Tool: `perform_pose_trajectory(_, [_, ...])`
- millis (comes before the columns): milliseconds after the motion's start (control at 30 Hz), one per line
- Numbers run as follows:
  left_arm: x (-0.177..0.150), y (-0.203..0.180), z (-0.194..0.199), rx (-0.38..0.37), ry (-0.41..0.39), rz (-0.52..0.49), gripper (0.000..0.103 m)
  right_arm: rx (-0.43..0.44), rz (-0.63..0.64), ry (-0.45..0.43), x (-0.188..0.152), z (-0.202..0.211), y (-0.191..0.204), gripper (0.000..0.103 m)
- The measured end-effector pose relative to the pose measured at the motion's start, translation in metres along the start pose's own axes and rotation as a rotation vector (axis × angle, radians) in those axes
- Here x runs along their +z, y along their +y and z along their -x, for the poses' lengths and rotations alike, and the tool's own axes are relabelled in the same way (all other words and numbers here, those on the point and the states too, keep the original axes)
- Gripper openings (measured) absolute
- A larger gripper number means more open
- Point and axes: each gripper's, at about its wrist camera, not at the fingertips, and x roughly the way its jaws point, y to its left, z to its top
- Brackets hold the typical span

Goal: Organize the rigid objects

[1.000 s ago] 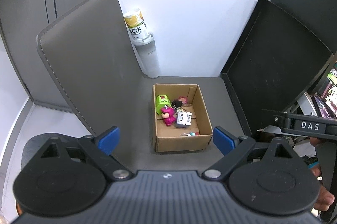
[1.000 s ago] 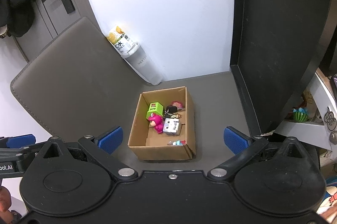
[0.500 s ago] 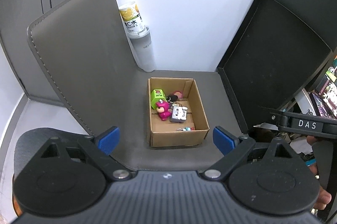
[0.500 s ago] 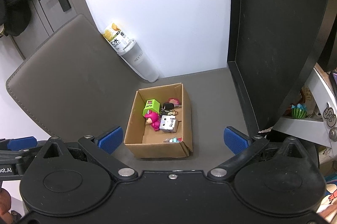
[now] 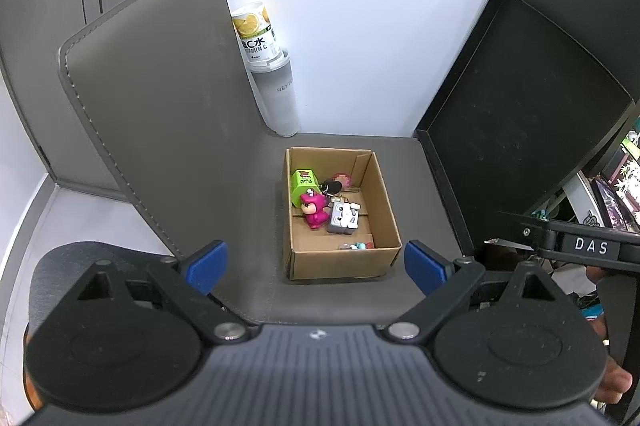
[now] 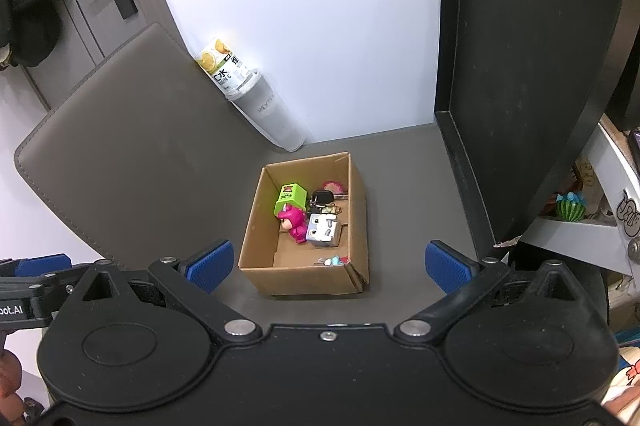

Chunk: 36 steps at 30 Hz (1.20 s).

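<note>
Nearest the cameras, the left gripper (image 5: 316,268) hangs above the grey mat (image 5: 248,226) with its blue-padded fingers (image 5: 208,266) spread wide and nothing between them. The right gripper (image 6: 326,266) is likewise spread apart and empty, hovering over the near edge of the same mat.

Just beyond both sets of fingertips sits an open cardboard box (image 5: 340,264) on the mat. Inside it, at the near wall, lie a few tiny coloured bits (image 5: 356,246), too small to make out. Further in, a pink figurine (image 5: 314,211) lies beside a grey and white cube toy (image 5: 342,220), touching it. Behind them stands a green block (image 5: 303,183), with a black key fob (image 5: 331,185) and a pink round item (image 5: 343,178) towards the far wall.

Past the box, a clear bottle (image 5: 276,93) with a lemon label leans at the white wall (image 5: 380,25). A black panel (image 5: 520,129) rises on the right side.
</note>
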Motion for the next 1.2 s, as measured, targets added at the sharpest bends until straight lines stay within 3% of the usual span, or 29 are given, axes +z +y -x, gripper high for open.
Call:
perform_pose_trajectory(900, [-0.0036,0.0009,-0.0021,-0.003,0.004,-0.002,0.094,-0.001,0.006,0.008,-0.001,-0.0001,0.0017,0.103])
perform_pose_trajectory(1200, [-0.0034,0.0011,-0.002,0.001,-0.001,-0.001,0.094,0.042,-0.003,0.003,0.0007,0.0052,0.0035,0.103])
